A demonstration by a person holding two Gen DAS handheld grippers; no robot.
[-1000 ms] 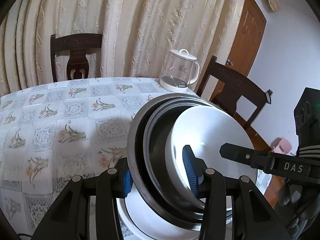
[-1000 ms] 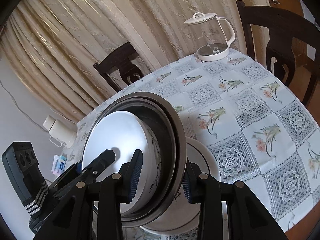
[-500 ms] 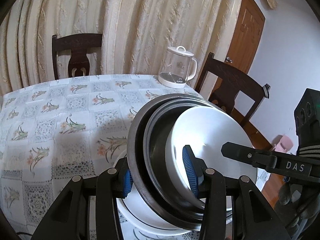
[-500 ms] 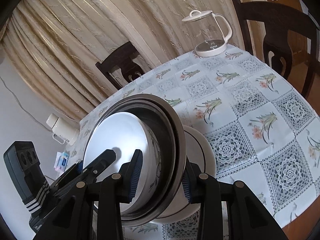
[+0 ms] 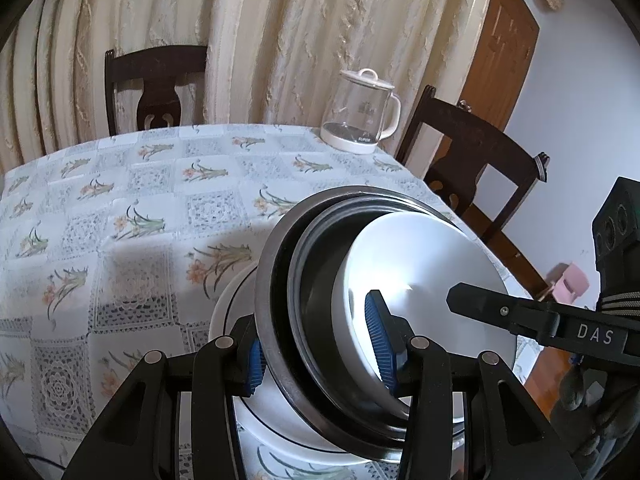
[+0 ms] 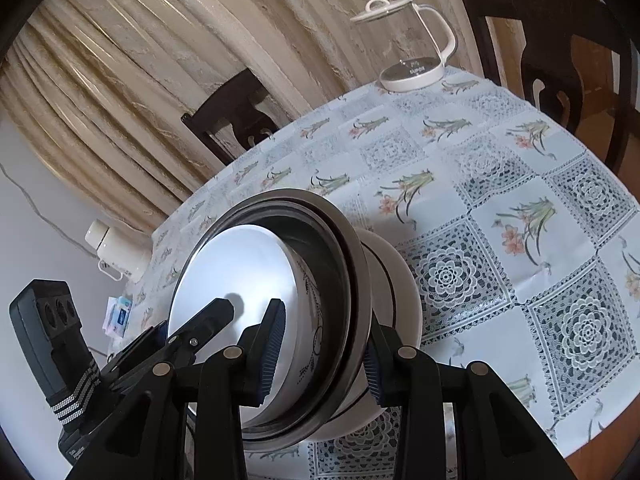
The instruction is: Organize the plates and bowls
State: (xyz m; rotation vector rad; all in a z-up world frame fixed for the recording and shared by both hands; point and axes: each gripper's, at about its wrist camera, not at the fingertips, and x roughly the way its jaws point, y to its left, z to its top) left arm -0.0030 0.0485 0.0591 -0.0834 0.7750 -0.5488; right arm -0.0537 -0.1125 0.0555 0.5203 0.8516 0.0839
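**Two claws lift a nest of bowls over a flowered desk**

A stack of nested bowls (image 5: 320, 320) is held tilted on edge, its open mouth turned sideways: a white bowl (image 5: 424, 280) sits inside a dark metal bowl (image 6: 352, 280), which sits inside another steel one. The stack hangs just above a white bowl with a dark line round it (image 6: 404, 280) that rests on the desk (image 5: 140, 208) near its front edge; whether the two touch cannot be told.

The left claw (image 5: 320, 352) comes in from below and is clamped across the stack's rims, one blue pad on the outer steel wall, the other inside the white bowl. The right claw (image 6: 320, 356) grips the same stack from the opposite side, its pads pinched over the rims in the same way. Each claw's black body shows in the other's view, the two pointing towards each other.

The desk wears a pale cloth printed with flowers and lace squares. At its far end stands a glass kettle (image 5: 360, 112) with a white lid and base. Dark wooden chairs (image 5: 156, 88) are drawn up round it, before heavy cream curtains (image 5: 260, 40). A brown door (image 5: 500, 64) stands to the right.
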